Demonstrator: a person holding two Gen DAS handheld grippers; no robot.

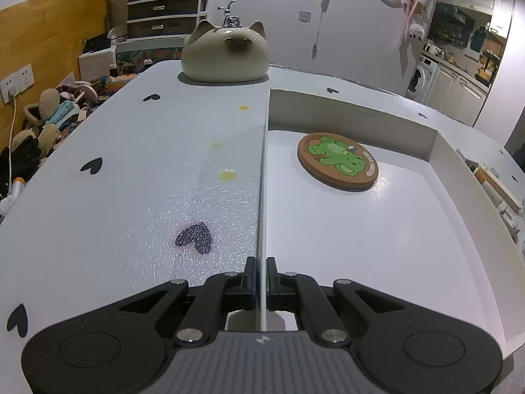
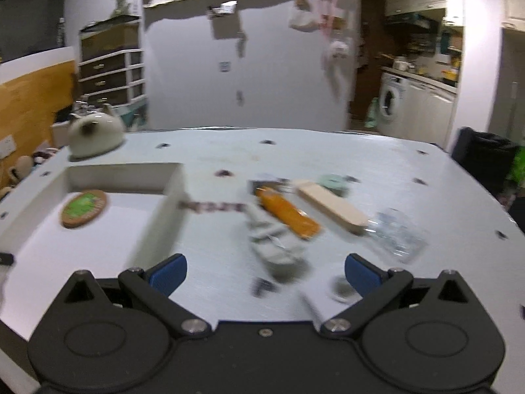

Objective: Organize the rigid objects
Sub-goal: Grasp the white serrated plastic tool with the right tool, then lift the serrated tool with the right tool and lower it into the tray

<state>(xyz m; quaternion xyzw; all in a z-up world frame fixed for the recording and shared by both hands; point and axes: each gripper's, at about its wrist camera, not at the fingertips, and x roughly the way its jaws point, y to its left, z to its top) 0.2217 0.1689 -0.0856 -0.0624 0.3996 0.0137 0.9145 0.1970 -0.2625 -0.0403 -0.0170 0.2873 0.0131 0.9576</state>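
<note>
1. The left gripper (image 1: 261, 274) is pinching the white box (image 1: 443, 151) by its thin side wall, holding it steady.
2. The right gripper (image 2: 265, 271) is hanging wide open and empty above the table (image 2: 328, 151).
3. A coaster (image 1: 338, 161) is lying inside the box; the orange bar (image 2: 287, 213) and wooden block (image 2: 331, 205) are waiting outside, just beyond the open jaws.
4. Best approach: centre the bar between the jaws before closing.

One white tray (image 1: 436, 151), one frog coaster (image 1: 338, 161), one cat-shaped pot (image 1: 224, 54), one orange packet (image 2: 288, 213), one wooden block (image 2: 331, 207), one clear glass (image 2: 397, 234), one grey cloth (image 2: 275, 243)
</note>
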